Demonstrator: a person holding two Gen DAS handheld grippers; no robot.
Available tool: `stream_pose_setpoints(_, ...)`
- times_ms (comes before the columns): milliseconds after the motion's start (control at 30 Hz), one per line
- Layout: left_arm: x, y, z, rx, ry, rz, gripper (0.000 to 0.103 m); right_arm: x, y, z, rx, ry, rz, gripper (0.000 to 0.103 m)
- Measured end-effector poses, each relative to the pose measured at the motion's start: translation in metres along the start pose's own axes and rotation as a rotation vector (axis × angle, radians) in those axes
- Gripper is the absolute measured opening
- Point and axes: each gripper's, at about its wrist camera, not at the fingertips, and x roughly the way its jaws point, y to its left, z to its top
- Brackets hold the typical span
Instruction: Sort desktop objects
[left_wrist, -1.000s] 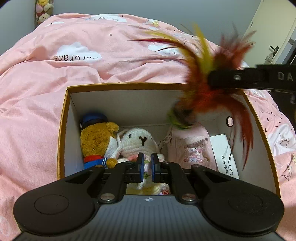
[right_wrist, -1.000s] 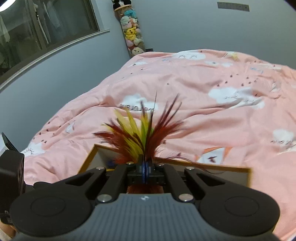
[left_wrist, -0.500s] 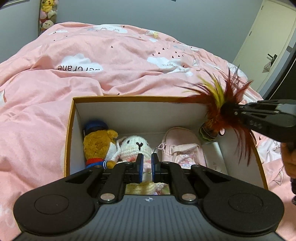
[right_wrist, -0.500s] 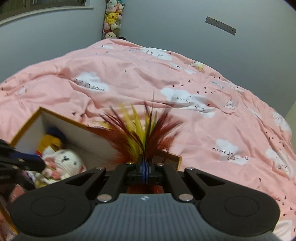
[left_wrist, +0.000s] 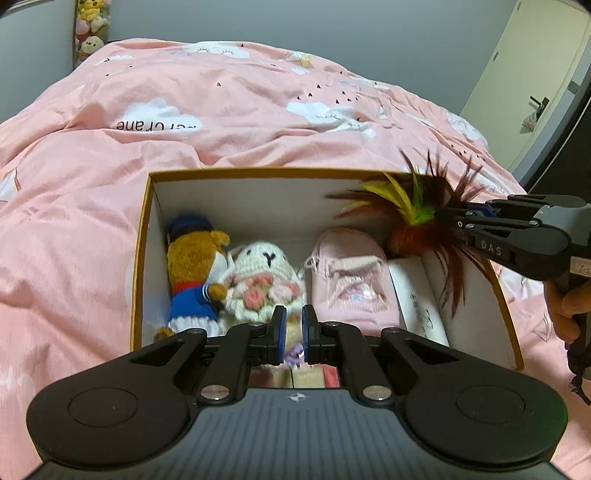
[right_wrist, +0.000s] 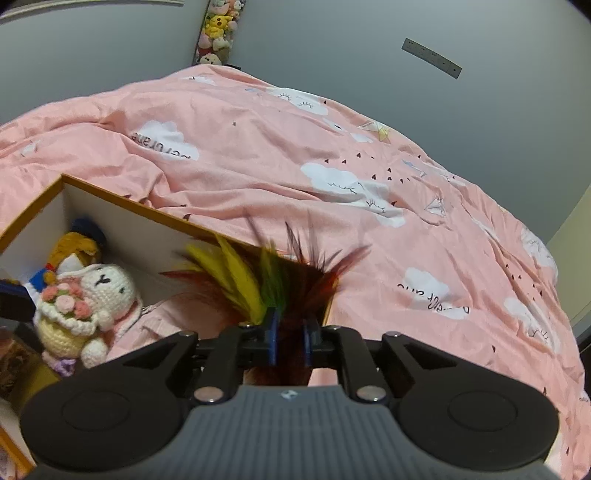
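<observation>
Pink cloud-print bedding (left_wrist: 229, 96) fills my view, with an orange-rimmed box (left_wrist: 142, 236) resting on it; my right gripper (right_wrist: 289, 341) hovers over the box's right end, jaws opening, the feather toy (right_wrist: 255, 277) between them, pads apparently no longer pressing; my left gripper (left_wrist: 290, 334) sits low at the near edge, narrow, holding nothing; inside lie a bear plush (left_wrist: 192, 266), a crocheted bunny (left_wrist: 264, 280), a pink pouch (left_wrist: 351, 280) and a white carton (left_wrist: 417, 295).

The feather toy (left_wrist: 413, 218) now sits lower, at the right of the left wrist frame, over the box's (left_wrist: 142, 236) far right corner instead of across the upper middle. The right gripper (right_wrist: 290, 341) has its jaws opening around it.
</observation>
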Motion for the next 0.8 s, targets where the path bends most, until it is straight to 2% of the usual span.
stream_pose_setpoints(267,-0.026,-0.008,-0.018,0.018,-0.004,-0.005,0.009,-0.049,0.002,-0.016,0.086,-0.062,0.077,0.030)
stream_pose_setpoints(367,-0.044,-0.011,-0.026,0.028,-0.017,-0.021,0.009,-0.074,0.009,-0.028,0.118,-0.108,0.137,0.037)
stream_pose_setpoints(500,-0.069,-0.017,-0.039,0.042,-0.030,-0.029,0.010,-0.108,0.021,-0.046,0.161,-0.165,0.225,0.040)
stream_pose_setpoints(567,-0.078,-0.016,-0.048,0.028,-0.017,-0.024,0.014,-0.121,0.026,-0.054,0.181,-0.186,0.265,0.040)
stream_pose_setpoints(667,-0.085,-0.011,-0.064,0.007,0.014,0.006,0.014,-0.136,0.036,-0.065,0.200,-0.198,0.319,0.040)
stream_pose_setpoints(800,-0.078,0.005,-0.082,-0.043,0.094,0.060,0.015,-0.139,0.053,-0.079,0.215,-0.137,0.432,0.040)
